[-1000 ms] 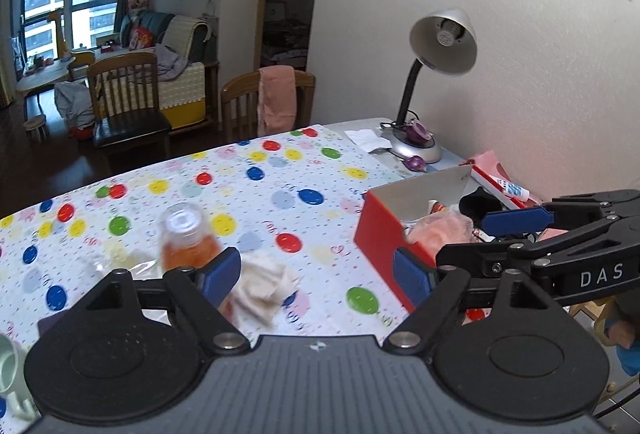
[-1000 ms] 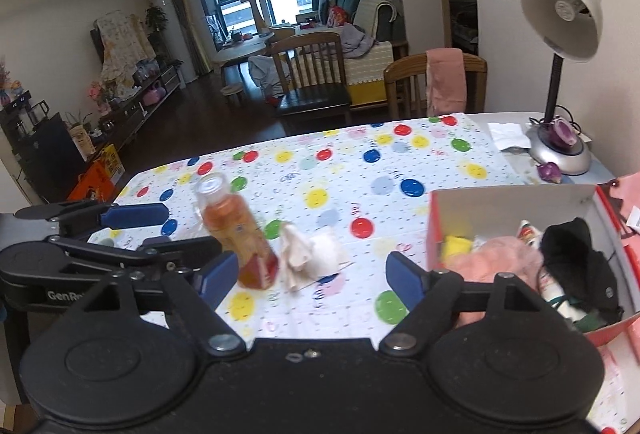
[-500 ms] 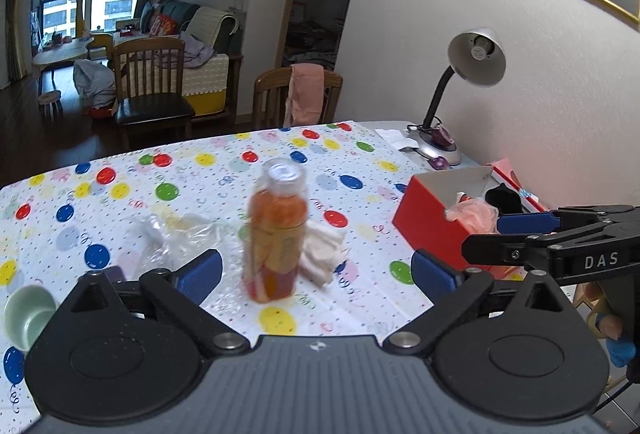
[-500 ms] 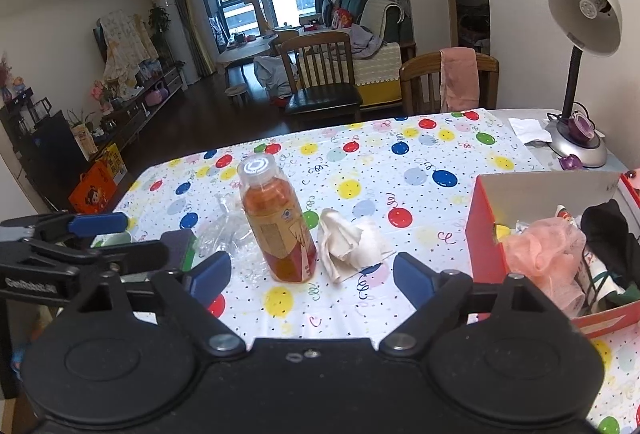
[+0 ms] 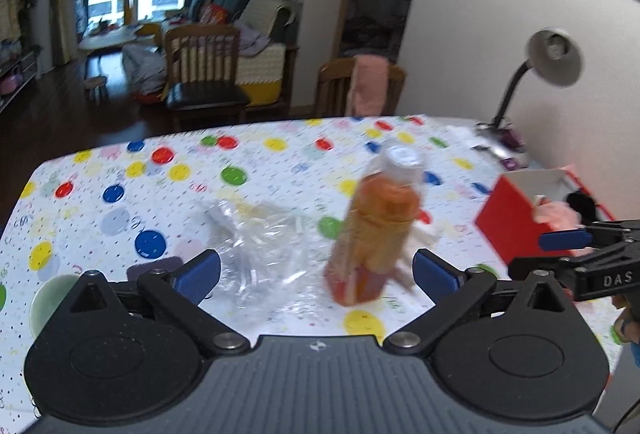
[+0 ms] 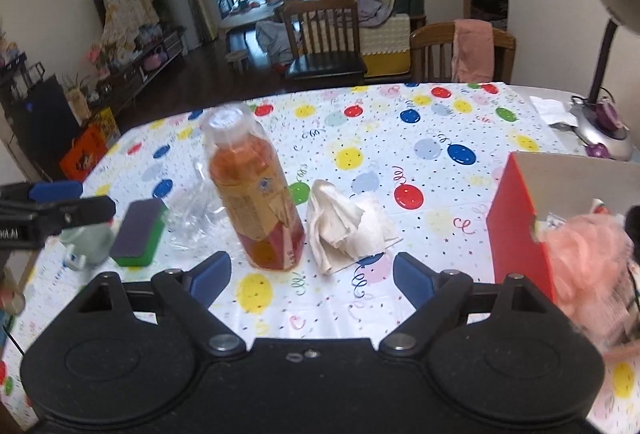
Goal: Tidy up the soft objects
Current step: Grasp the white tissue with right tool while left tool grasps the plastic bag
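Left view: left hand-held gripper (image 5: 316, 272) has just been spreading wide and is empty, crinkly plastic bag (image 5: 260, 246) ahead on the desk (image 5: 120, 169).

Right view: right hand-held gripper (image 6: 312, 274) gapes, nothing held, lined up on the cloth (image 6: 348, 226) beside the bottle (image 6: 256, 193), probably headed for the red box (image 6: 516, 226).

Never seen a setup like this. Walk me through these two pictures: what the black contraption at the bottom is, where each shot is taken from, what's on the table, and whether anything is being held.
No robot here: a person carries a two-finger gripper in each hand, each with its own camera looking along the blue-tipped fingers.

One picture looks out from the left gripper, the other from the right gripper. Both are open and hold nothing; their jaws have just been opening.

On the spotted tablecloth stand an orange drink bottle, a crumpled white cloth beside it, a clear plastic bag, a green-and-purple sponge and a red box holding a pink puff.
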### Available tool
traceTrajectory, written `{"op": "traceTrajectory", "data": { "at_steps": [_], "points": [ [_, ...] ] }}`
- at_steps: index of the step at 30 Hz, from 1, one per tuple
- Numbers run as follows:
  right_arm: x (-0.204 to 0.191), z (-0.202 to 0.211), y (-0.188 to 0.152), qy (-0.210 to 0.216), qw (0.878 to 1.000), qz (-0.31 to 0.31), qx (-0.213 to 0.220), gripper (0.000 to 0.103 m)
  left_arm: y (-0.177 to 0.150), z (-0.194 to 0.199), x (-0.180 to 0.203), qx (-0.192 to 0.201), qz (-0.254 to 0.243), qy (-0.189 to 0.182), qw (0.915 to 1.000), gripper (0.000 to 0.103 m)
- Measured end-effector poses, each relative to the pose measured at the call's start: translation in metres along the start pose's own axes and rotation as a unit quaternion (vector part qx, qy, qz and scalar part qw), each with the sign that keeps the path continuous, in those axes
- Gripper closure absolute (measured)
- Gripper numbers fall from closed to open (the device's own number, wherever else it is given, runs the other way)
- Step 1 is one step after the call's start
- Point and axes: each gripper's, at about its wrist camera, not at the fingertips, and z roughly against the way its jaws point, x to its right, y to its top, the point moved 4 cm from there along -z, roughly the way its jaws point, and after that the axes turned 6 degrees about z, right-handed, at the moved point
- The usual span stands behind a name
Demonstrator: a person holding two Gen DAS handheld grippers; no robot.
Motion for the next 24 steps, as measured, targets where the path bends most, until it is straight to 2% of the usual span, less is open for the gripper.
{"op": "traceTrajectory", "data": {
  "at_steps": [7, 14, 20, 24],
  "points": [
    [0.018, -0.056, 0.004, 0.009, 0.999, 0.031, -0.025, 0.017, 0.007, -0.057, -0.025, -0.014, 0.031, 0.072, 0.9968, 0.000],
    [0.025, -0.102, 0.002, 0.023, 0.996, 0.069, -0.061, 0.017, 0.017, -0.108, -0.052, -0.042, 0.077, 0.122, 0.9887, 0.000],
    [0.023, -0.130, -0.003, 0.031, 0.992, 0.105, -0.070, 0.017, 0.024, -0.145, -0.056, -0.056, 0.080, 0.136, 0.9859, 0.000],
    [0.027, -0.147, -0.006, 0.017, 0.990, 0.119, -0.080, 0.023, 0.027, -0.168, -0.057, -0.064, 0.085, 0.132, 0.9855, 0.000]
  ]
}}
